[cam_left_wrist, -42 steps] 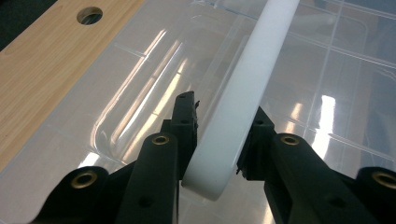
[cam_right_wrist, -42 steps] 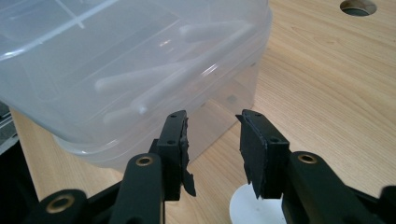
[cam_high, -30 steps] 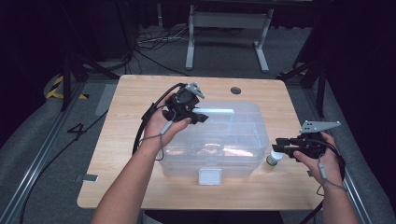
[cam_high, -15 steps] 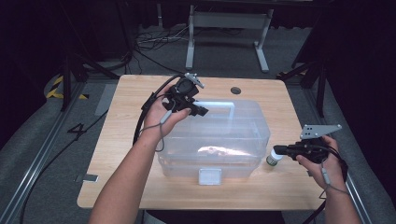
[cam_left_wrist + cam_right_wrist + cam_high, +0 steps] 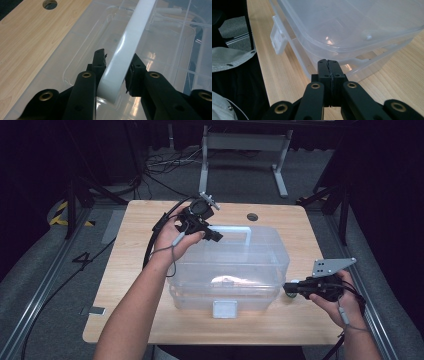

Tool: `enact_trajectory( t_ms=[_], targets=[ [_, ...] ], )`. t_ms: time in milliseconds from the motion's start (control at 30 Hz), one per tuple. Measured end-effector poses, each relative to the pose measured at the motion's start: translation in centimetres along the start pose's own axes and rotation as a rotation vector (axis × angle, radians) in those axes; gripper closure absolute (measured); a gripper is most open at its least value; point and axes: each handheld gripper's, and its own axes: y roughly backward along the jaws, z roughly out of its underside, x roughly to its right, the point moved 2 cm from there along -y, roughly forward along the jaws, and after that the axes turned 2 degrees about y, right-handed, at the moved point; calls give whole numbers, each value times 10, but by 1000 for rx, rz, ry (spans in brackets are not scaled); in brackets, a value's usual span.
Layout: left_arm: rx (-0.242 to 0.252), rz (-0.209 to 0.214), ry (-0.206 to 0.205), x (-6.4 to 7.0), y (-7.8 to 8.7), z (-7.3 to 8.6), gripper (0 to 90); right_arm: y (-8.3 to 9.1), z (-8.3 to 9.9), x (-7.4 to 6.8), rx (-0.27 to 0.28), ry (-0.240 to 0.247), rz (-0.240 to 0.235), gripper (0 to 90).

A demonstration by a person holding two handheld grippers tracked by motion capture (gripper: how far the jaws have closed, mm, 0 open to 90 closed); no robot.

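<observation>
Box [image 5: 230,270] of clear plastic sits in the middle of the wooden table [image 5: 125,285] in the high view. Its long side runs from left to right across the table, and its white latch [image 5: 224,309] faces the person. A white handle [image 5: 235,231] lies on the lid, and it runs the same way as the box's long side. The left gripper [image 5: 212,236] is at the left end of that handle, pointing to the right along it. The right gripper [image 5: 290,287] is low at the right end of the box, pointing left at it, with a small round thing just beside its tip.

In the left gripper view, the left gripper [image 5: 115,67] has one jaw on each side of the white handle [image 5: 130,42]. The jaws look pressed on it, so it is grasping the handle. The handle runs straight away from the jaws, and the clear lid [image 5: 82,50] lies under them.

In the right gripper view, the right gripper [image 5: 328,65] is clenched, jaws flat together with nothing in them. The box's rim [image 5: 352,60] is just in front of the tips. The latch [image 5: 277,40] is off to the left.
</observation>
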Motion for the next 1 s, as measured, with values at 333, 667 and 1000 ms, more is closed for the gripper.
enact_trajectory(
  t_ms=[333,667,1000],
  targets=[
    [-2,-18,-18,4,3,-2,722,2,0,1,38,-15,3,900],
    [42,-25,-2,6,10,-1,565,0,-1,1,30,-12,7,900],
    [124,-70,16,9,41,10,553,0,-4,1,42,-5,19,900]
  ],
)
